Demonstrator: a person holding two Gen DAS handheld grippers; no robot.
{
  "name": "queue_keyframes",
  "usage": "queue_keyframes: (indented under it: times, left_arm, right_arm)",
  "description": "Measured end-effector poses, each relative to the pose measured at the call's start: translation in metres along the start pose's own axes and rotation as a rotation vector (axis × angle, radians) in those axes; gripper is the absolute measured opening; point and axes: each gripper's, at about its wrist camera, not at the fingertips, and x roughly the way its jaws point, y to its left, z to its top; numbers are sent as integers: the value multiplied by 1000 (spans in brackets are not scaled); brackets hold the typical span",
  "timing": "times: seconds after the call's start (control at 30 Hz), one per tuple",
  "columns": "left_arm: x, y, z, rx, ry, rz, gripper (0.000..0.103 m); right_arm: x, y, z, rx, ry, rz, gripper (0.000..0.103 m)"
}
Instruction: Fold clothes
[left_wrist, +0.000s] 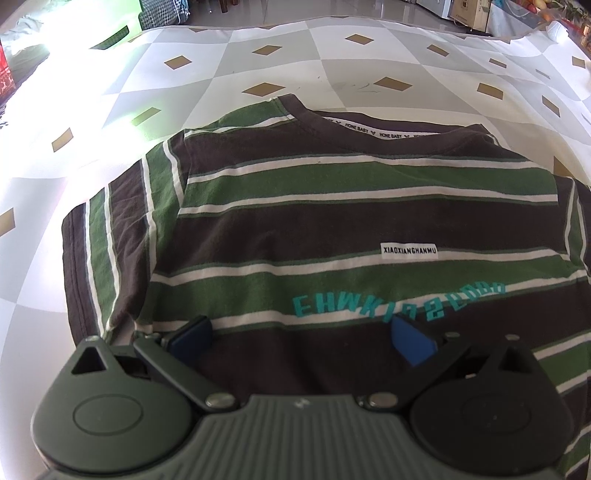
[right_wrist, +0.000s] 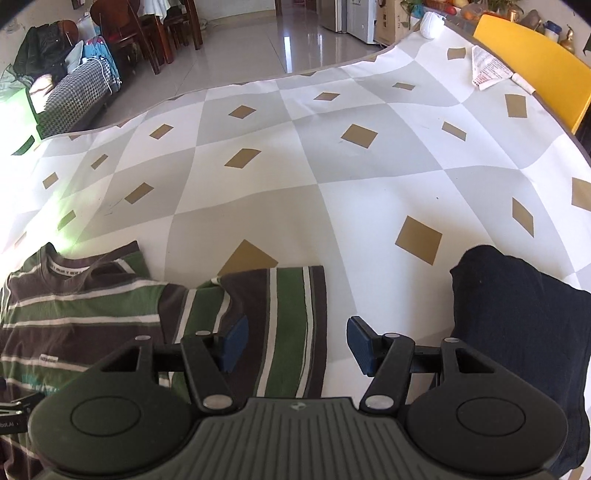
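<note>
A T-shirt (left_wrist: 332, 229) striped green, brown and white lies flat, front up, on the checked tablecloth (left_wrist: 258, 62); its collar points away from me and teal lettering runs across the chest. My left gripper (left_wrist: 301, 336) hovers over the lower chest, open, with nothing between its blue pads (left_wrist: 192, 332). In the right wrist view the T-shirt (right_wrist: 81, 317) is at the left, with one sleeve (right_wrist: 291, 314) spread out to the side. My right gripper (right_wrist: 298, 343) is open above that sleeve's outer edge; one pad (right_wrist: 236, 343) is over the sleeve, the other (right_wrist: 360, 345) over bare cloth.
A dark navy garment (right_wrist: 517, 332) lies on the tablecloth (right_wrist: 332, 166) just right of my right gripper. A printed paper (right_wrist: 487, 70) and a yellow chair back (right_wrist: 535, 74) are at the far right edge. A sofa (right_wrist: 74, 96) and wooden chairs (right_wrist: 147, 33) stand beyond the table.
</note>
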Motion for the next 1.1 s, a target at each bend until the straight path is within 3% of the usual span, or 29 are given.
queue_keyframes:
  times: [0.23, 0.57, 0.83, 1.0, 1.1]
  left_arm:
    - [0, -1, 0, -2, -2, -2, 103]
    - [0, 0, -1, -4, -10, -4, 103]
    - [0, 0, -2, -7, -14, -2, 103]
    - [0, 0, -2, -9, -16, -2, 103]
    - [-1, 1, -2, -9, -18, -2, 103]
  right_arm:
    - [29, -5, 15, 127, 12, 61, 57]
    - [49, 14, 21, 130, 48, 109, 58]
    - [56, 15, 19, 147, 37, 89, 58]
    - [60, 30, 17, 45, 17, 45, 57]
    - [63, 48, 11, -87, -3, -34, 42]
